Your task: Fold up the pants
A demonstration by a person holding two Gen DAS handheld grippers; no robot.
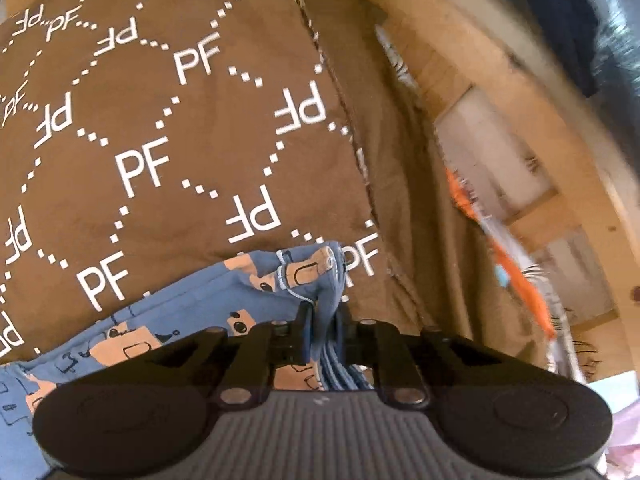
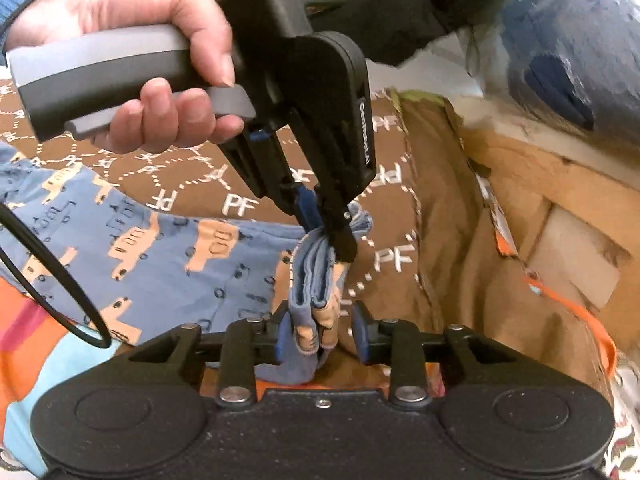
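Blue printed pants [image 2: 160,252] are spread on a brown patterned bedcover [image 1: 160,120]. Their bunched end is clamped by the left gripper [image 2: 328,232]. The right gripper [image 2: 320,336] is held open around the same bunch, just below the left one; the pants extend leftward from both.

Pants [image 2: 152,248] lie across the left of the right wrist frame on a bedcover [image 2: 240,200], their bunched end at centre pinched by the left gripper [image 2: 332,232] above the parted right gripper [image 2: 320,336]; boards [image 2: 540,184] at right.
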